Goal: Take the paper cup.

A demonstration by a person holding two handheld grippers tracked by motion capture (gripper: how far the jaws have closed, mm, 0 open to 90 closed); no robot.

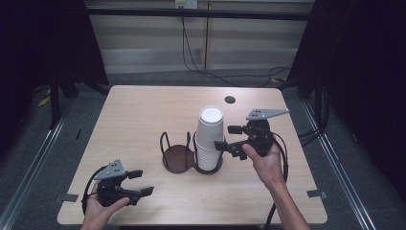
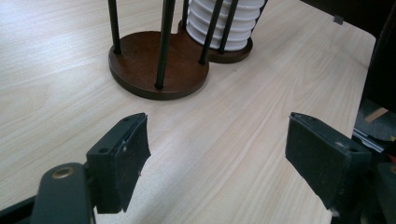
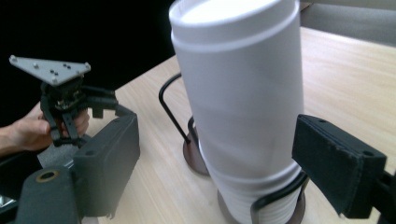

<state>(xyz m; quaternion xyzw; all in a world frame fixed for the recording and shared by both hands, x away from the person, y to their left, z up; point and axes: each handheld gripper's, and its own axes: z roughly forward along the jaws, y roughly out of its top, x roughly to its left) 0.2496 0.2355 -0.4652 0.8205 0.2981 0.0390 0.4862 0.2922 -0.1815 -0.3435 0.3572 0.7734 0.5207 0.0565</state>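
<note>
High view: the person's right forearm rises from the bottom edge and angles up toward the middle of the table (image 1: 143, 110), the hand (image 1: 264, 160) wrapped under the right gripper (image 1: 227, 137). That gripper points leftward at the stack of white cups (image 1: 209, 139), its grey plate on top, its jaws spread with one tip near the stack's side and the other a little behind it. It grips nothing; whether a tip touches the cups cannot be told from above.

The stack stands upright in the right ring of a dark two-ring cup holder (image 1: 178, 157) near the table's centre; the left ring holds no cups.

Right gripper view: the cup stack (image 3: 243, 107) rises between the two wide-open jaws, with a gap on each side, so the pads are not pressing it. The holder's wire loop (image 3: 173, 112) curves behind the stack.

The left hand (image 1: 98, 207) comes in at the bottom left corner, holding the left gripper (image 1: 141, 183) low over the near left part of the table, well apart from the holder. Its jaws point right and slightly up the table and stand wide open, holding nothing.

Left gripper view: bare tabletop lies between the open jaws, and the holder's brown base (image 2: 159, 70) with its black uprights sits beyond them.
</note>
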